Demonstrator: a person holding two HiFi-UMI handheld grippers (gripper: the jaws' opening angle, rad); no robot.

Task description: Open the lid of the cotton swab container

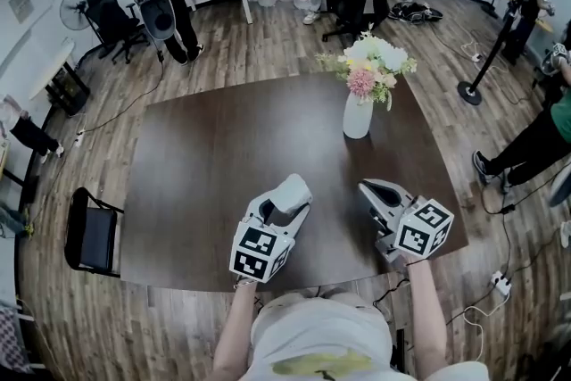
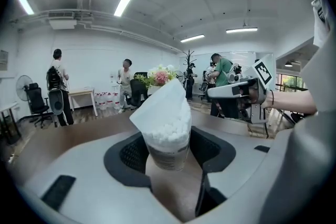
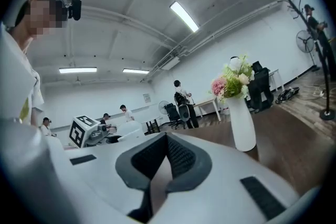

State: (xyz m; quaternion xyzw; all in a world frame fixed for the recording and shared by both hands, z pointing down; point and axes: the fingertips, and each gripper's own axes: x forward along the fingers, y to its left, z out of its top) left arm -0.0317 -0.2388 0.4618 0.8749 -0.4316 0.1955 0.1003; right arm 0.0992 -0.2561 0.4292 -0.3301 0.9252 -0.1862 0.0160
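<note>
Left gripper view: clear cotton swab container (image 2: 167,136), packed with white tips, its white lid (image 2: 160,105) tilted, gripped between the left gripper (image 2: 168,162) jaws above the table (image 1: 205,165) at 6 o'clock; right gripper (image 3: 167,157), at its 3 o'clock, closed tight, empty.

Left gripper view: base of cotton swab container (image 2: 167,131) hidden between pads of left tool (image 2: 169,157); label print too blurred to read. Head view: bystander (image 1: 526,147) cut off by right edge; desk (image 1: 223,174) near edge partly behind forearms (image 1: 234,326).
</note>
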